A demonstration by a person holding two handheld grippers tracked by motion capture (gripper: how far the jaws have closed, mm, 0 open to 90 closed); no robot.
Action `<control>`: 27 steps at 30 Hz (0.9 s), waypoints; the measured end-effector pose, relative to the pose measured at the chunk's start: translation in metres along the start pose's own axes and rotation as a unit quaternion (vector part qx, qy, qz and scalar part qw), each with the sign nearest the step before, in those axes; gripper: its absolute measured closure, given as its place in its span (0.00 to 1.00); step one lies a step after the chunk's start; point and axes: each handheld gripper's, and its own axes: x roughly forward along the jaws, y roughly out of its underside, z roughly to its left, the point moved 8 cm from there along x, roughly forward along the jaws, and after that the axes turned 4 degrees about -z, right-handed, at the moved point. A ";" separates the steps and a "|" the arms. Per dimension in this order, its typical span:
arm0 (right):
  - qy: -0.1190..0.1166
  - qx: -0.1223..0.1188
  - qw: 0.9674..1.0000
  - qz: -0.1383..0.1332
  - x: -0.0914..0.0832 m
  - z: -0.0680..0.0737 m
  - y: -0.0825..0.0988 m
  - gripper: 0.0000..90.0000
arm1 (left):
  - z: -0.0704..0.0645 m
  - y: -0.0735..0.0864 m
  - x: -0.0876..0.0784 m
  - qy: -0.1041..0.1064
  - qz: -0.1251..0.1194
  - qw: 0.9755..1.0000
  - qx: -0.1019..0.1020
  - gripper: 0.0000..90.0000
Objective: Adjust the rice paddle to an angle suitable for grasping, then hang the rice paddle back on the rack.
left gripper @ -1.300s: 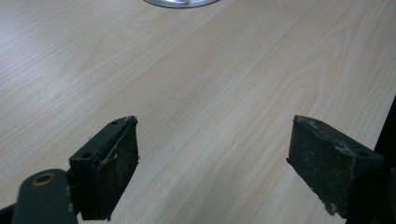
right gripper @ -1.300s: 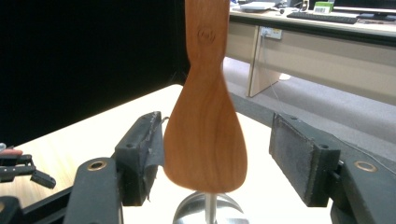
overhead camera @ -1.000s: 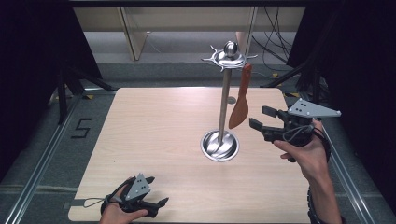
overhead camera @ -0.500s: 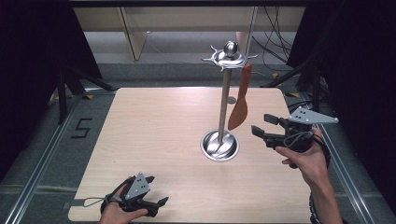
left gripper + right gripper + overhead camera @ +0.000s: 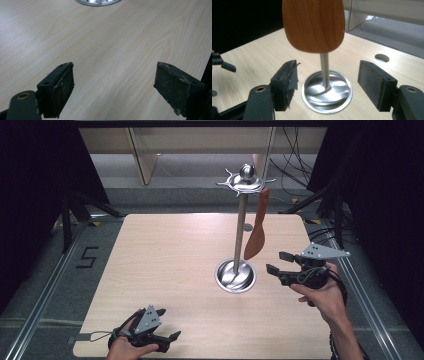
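Above the right gripper's fingers (image 5: 373, 80), the wooden spatula (image 5: 313, 25) is cut off by the top edge, its handle unseen.

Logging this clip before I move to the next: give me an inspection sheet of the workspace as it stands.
Surface: pale wood table, bare, with a round hole.
Job's things: steel stand upright on its round base; wooden spatula hanging from the stand's top.
Clutter: nothing seen.
Grippers: left tongs open, low at the table's near edge; right tongs open, just right of the base, below the spatula, holding nothing.
Cables: a cable trails from the left tongs; loose cables on the floor behind.
Surroundings: black curtains both sides; "5" marked on the floor.
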 end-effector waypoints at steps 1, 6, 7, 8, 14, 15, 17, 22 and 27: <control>-0.006 0.003 1.000 0.004 0.000 0.001 0.002 0.36 | 0.000 0.000 0.000 0.000 -0.001 1.000 -0.001 0.17; -0.005 0.004 1.000 0.019 0.001 0.003 0.010 0.36 | -0.001 0.000 0.000 0.003 0.000 1.000 0.003 0.17; -0.002 0.010 1.000 0.015 0.003 0.004 0.011 0.36 | -0.001 -0.001 0.001 0.005 -0.006 1.000 0.002 0.17; -0.004 0.007 1.000 0.021 0.002 0.004 0.013 0.35 | 0.000 0.000 0.001 0.002 -0.001 1.000 0.007 0.17; -0.006 0.013 0.999 0.038 0.002 0.006 0.023 0.35 | -0.001 0.000 0.000 0.003 -0.001 1.000 -0.002 0.17; -0.012 0.011 0.999 0.044 0.002 0.006 0.025 0.35 | 0.000 0.001 0.000 0.004 0.003 1.000 0.004 0.17; -0.012 0.006 0.999 0.052 0.001 0.005 0.029 0.35 | 0.000 0.001 -0.001 0.003 0.003 1.000 0.010 0.17; -0.010 0.006 0.998 0.056 -0.002 0.005 0.034 0.35 | 0.000 -0.001 0.000 0.002 -0.001 1.000 0.001 0.17; -0.014 0.022 0.998 0.058 -0.001 0.005 0.041 0.35 | 0.000 0.000 0.000 0.002 0.000 1.000 0.005 0.17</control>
